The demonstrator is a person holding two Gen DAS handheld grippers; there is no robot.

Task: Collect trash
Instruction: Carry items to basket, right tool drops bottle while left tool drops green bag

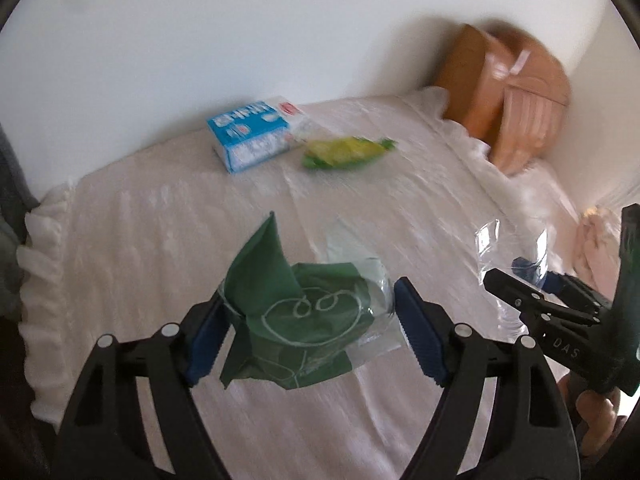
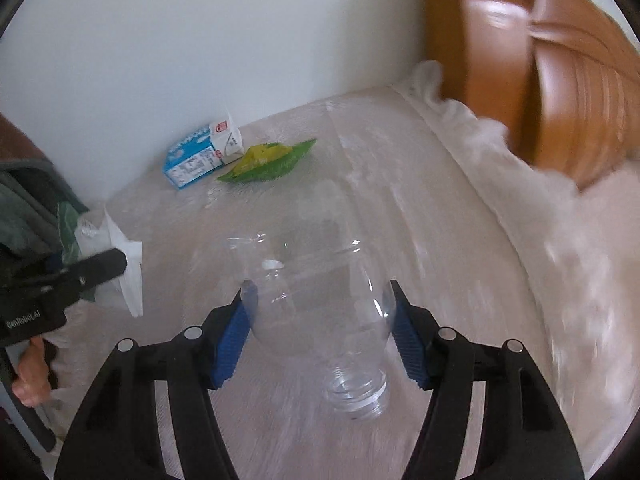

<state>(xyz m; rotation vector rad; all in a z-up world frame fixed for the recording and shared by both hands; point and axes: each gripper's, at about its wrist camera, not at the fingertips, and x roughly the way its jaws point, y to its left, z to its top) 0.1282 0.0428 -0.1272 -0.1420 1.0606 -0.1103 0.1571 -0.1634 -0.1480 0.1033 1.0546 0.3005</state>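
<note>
My left gripper (image 1: 310, 320) is shut on a crumpled green napkin in clear plastic wrap (image 1: 292, 312), held above the bed. My right gripper (image 2: 320, 320) is shut on a clear plastic bottle (image 2: 320, 300), its neck pointing back toward the camera. The right gripper also shows at the right of the left wrist view (image 1: 516, 280), and the left gripper at the left of the right wrist view (image 2: 100, 268). A blue and white carton (image 1: 250, 136) (image 2: 200, 158) and a green and yellow wrapper (image 1: 344, 152) (image 2: 268, 160) lie on the bed near the wall.
A bed with a cream ruffled cover (image 1: 360, 208) (image 2: 440, 208) fills both views. A white wall runs behind it. A brown wooden headboard (image 1: 504, 96) (image 2: 540, 68) stands at the far right. Grey-green fabric (image 2: 24, 200) sits at the left edge.
</note>
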